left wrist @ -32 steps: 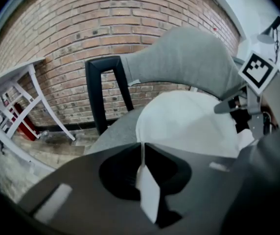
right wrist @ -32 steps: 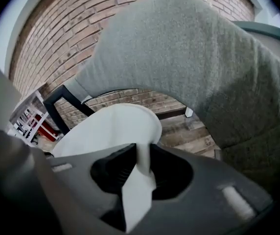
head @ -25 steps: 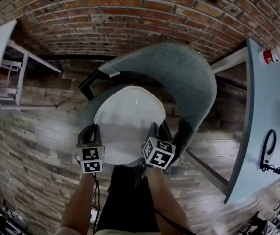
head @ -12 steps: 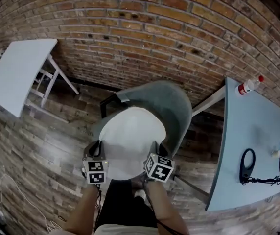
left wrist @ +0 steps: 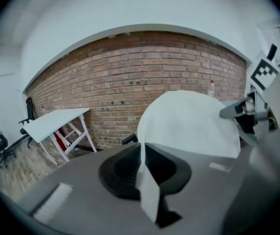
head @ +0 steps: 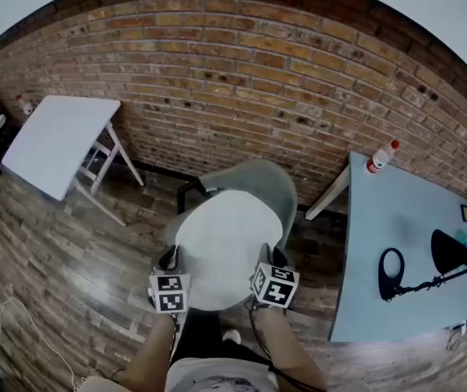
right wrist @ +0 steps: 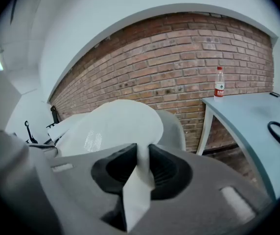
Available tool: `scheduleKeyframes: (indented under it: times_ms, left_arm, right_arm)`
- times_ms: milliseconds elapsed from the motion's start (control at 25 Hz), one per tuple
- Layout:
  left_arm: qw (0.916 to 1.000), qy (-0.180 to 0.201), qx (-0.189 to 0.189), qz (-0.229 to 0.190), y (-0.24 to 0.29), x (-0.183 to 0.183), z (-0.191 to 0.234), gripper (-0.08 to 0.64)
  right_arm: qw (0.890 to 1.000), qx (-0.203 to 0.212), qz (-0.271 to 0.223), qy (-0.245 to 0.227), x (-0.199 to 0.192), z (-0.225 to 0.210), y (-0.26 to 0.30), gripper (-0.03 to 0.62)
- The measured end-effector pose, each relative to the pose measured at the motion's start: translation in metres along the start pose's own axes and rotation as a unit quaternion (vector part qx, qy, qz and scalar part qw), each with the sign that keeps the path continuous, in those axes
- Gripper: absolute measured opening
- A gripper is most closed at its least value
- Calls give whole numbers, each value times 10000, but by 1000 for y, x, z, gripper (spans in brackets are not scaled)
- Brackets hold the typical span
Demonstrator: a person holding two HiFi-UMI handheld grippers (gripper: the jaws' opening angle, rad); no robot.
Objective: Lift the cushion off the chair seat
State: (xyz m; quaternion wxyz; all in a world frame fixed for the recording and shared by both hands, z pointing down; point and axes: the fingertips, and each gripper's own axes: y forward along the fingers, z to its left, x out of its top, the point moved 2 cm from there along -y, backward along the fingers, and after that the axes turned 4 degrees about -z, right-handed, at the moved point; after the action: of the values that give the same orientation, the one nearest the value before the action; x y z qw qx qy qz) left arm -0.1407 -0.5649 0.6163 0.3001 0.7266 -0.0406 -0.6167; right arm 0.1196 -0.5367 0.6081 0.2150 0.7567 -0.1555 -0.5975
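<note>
Left gripper point(head: 169, 258) clamps the near-left edge of the white cushion point(head: 229, 239), right gripper point(head: 264, 256) pinches its near-right edge, and the cushion hangs between them, apparently clear above the grey chair point(head: 260, 182), so the lift looks essentially done.

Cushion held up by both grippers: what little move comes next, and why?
Probably draw the white cushion back toward the person, away from the grey chair: the left gripper and right gripper pinch its near edge, and it hangs right over the seat.
</note>
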Motion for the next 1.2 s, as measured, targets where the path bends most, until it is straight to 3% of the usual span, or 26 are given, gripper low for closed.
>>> scheduleKeyframes:
  times_ms: [480,920,1200]
  left_arm:
    - [9984,192,39,-529,-111,46,-40,17]
    - [9967,107,107,-793,-127,75,-49,17]
    - [9970,103,94,-757,-130,73,-56,17]
  right_arm:
    - [9978,192,-611,-168,49,-5,-117,74]
    - [9949,315,-924,-249,76,-10,-139,74]
    - [9950,322,-913,-244,71,-16,-144,74]
